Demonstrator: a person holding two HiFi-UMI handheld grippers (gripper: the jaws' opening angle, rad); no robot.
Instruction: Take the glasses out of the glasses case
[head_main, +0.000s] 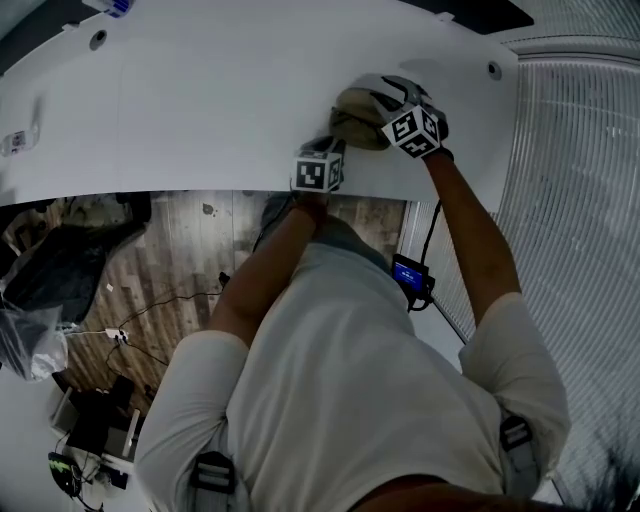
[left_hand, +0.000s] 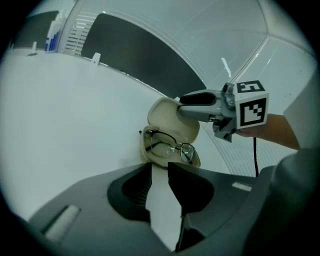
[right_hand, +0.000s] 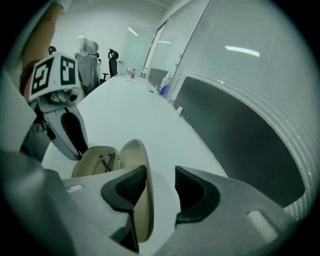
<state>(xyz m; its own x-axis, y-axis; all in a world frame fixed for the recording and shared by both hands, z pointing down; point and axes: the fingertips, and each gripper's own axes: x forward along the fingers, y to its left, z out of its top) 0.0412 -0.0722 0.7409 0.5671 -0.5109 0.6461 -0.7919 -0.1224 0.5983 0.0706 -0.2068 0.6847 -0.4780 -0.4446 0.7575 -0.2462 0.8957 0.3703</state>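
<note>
A beige glasses case (left_hand: 172, 131) lies open on the white table (left_hand: 75, 115), with its lid (right_hand: 141, 190) standing upright. Dark-rimmed glasses (left_hand: 169, 146) rest folded in the case's lower half. My left gripper (left_hand: 159, 181) is just short of the case's near side, open, with only bare table between its fingers. My right gripper (right_hand: 160, 192) is open around the lid's edge; the lid is close to the left pad and well apart from the right one. In the head view both grippers meet at the case (head_main: 355, 118) near the table's front edge.
A dark panel (left_hand: 145, 57) runs along the table's far side by the wall. Bottles (right_hand: 131, 73) and office chairs (right_hand: 112, 57) are at the table's far end, where a person (right_hand: 87, 62) stands. Below the table's front edge (head_main: 150, 190), cables lie on the wooden floor.
</note>
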